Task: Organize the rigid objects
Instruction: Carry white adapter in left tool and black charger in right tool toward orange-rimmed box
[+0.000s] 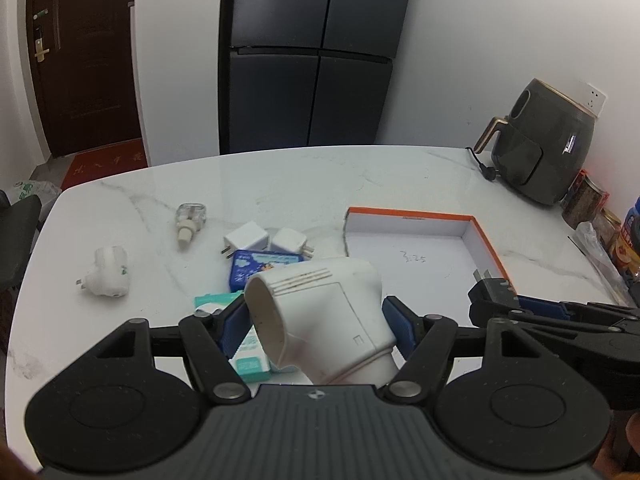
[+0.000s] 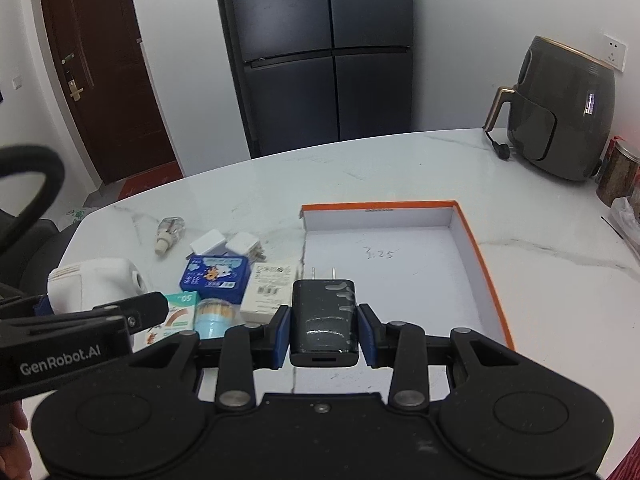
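The glossy black charger (image 2: pixel 323 320), boxy with two metal prongs, sits clamped in the right tool (image 2: pixel 323 330) over the orange-rimmed cardboard box (image 2: pixel 476 264); the left tool (image 1: pixel 316 320) grips a smooth white plastic plug (image 1: pixel 320 316) above the marbled tabletop (image 1: pixel 280 184).

Polished marble table (image 2: pixel 400 168) beneath plastic chargers and a cardboard box.
The black charger (image 2: pixel 323 320) shines glossy, the white adapter (image 1: pixel 320 320) is smooth matt plastic; the orange-edged box (image 2: pixel 472 248) looks matt white inside.
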{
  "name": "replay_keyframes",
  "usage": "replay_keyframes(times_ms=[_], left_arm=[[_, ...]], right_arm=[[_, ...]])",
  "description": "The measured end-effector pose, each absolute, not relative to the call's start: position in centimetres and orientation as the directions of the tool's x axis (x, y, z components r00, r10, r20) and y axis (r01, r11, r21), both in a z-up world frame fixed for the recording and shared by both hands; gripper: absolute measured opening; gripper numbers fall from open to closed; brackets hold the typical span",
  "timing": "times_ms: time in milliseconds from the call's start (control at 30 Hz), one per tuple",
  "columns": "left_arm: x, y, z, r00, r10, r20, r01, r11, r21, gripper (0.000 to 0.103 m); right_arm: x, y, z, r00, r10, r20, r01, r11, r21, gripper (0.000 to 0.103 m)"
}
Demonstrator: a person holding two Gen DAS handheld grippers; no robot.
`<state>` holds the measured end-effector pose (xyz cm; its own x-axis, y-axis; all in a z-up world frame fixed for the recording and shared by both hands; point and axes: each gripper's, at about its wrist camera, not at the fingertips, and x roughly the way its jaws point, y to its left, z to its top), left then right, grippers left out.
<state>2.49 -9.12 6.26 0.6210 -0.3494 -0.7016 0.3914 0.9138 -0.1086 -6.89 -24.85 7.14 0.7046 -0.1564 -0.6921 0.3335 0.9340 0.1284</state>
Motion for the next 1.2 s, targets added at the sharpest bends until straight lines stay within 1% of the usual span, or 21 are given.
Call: replay_keyframes(times_ms=[467,800,1200], left_arm=[[4.2,-15.3,5.7,0.603,-0.378,-0.703,0.438,0.893,-0.104,0.072],[5.8,-19.2,4.4,0.582,-0.376,-0.721,0.448,0.888,-0.102,0.072],[8.7,-23.2,1.2,0.547,-0.337,-0.766,0.426,0.9,-0.092,0.072]], right_arm=[[-6.3,-31.3,7.1,0.7,-0.194,-0.688,0.379,0.917,0.127,0.044],[-4.8,-35.1,6.2,0.683,-0.215,-0.697,0.404,0.908,0.115,0.044],[-0.4,-40.0,3.0,0.649,-0.202,-0.734,0.397,0.913,0.099,0.044]])
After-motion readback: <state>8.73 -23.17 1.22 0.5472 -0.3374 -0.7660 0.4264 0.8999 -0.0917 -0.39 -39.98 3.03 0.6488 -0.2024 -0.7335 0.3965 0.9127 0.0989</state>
